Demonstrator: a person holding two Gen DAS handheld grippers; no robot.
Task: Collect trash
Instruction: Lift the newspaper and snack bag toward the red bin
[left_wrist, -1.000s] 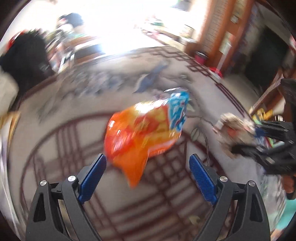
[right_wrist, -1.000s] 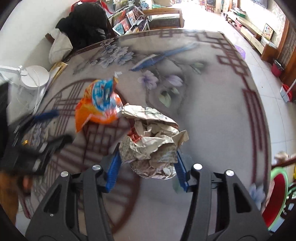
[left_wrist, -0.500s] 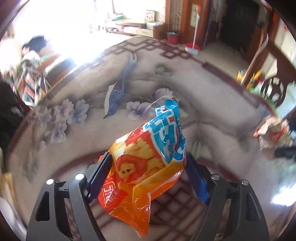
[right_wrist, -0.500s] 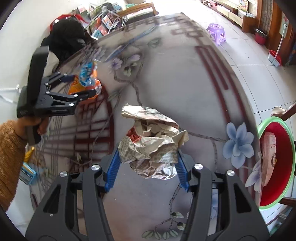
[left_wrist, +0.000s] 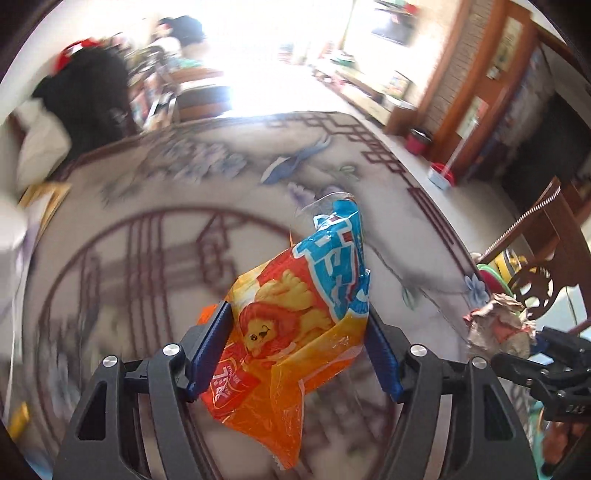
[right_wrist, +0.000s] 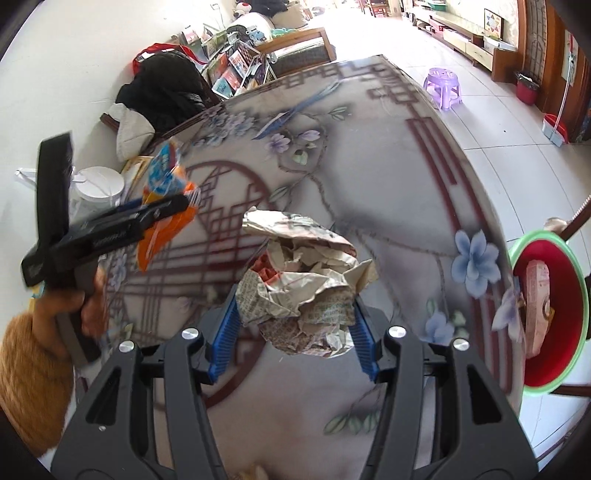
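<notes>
My left gripper is shut on an orange and blue snack bag and holds it above the patterned table. It also shows in the right wrist view at the left, with the bag in it. My right gripper is shut on a crumpled newspaper ball above the table. The ball also shows at the right of the left wrist view. A red bin with a green rim stands past the table's right edge, with a pink wrapper inside.
A black bag and white pillow lie beyond the table's far edge. A white round container stands at the left edge. A purple stool and a red bucket stand on the tiled floor. Wooden chair parts are at the right.
My left gripper has closed on the snack bag and lifted it off the table. My right gripper has kept hold of the newspaper ball while moving right, bringing the red bin into view.
</notes>
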